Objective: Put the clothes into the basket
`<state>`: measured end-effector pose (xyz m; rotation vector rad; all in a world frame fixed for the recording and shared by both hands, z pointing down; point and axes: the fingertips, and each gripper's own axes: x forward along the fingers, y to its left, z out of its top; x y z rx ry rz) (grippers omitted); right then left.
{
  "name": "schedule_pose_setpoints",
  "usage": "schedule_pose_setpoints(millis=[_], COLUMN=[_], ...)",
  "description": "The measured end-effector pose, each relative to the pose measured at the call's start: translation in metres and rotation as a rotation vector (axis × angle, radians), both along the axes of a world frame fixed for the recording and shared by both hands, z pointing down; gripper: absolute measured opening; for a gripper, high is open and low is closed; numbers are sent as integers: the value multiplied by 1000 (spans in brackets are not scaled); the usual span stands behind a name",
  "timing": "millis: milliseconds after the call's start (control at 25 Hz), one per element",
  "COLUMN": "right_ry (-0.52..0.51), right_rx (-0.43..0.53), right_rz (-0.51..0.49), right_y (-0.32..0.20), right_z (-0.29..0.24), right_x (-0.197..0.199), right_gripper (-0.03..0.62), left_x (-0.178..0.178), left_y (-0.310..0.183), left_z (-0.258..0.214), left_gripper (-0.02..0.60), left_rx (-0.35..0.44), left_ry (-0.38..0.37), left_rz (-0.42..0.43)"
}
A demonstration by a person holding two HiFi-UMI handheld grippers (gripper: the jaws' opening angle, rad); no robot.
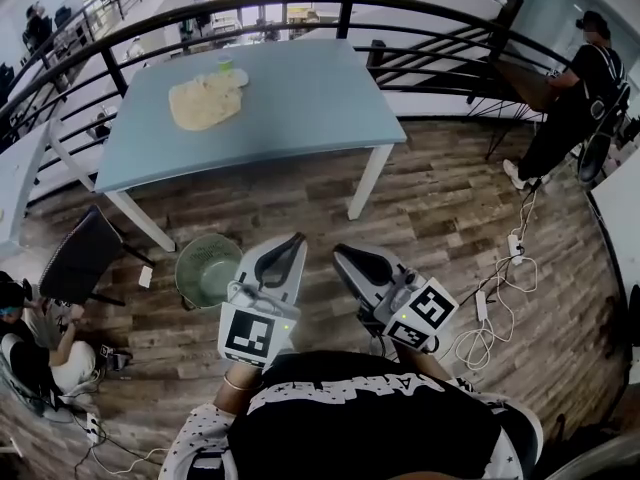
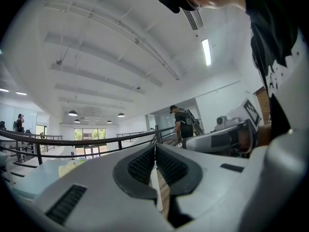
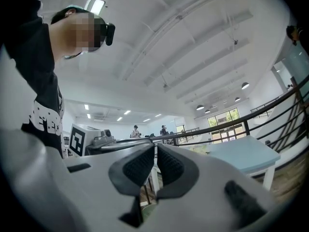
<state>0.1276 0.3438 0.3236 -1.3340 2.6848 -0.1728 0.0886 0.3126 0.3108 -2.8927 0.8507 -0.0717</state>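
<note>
On bench [image 1: 310,98], far-left part: clothes [image 1: 205,101], cream heap, untouched. Basket [image 1: 182,273]: on floor, near left gripper [image 1: 293,242]. Left gripper, right gripper [image 1: 345,258]: jaws together, empty, level. Step, I judge: approach. Next I must reach bench, open jaws, pinch cloth.

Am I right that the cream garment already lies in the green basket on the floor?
No: the head view shows the cream garment on the blue table; the green basket is on the floor.
</note>
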Motion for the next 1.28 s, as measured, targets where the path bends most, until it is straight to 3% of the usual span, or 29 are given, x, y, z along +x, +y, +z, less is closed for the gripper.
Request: schedule_pose_setpoints(millis=[1280], right_ry=[20], right_rx=[-51], right_rz=[65], right_y=[-115], right_z=[19], right_x=[-70], right_gripper=[31], left_x=[-65], left_y=[-123], left_z=[19], left_gripper=[15], left_rx=[-54], left_ry=[5], left_rz=[74])
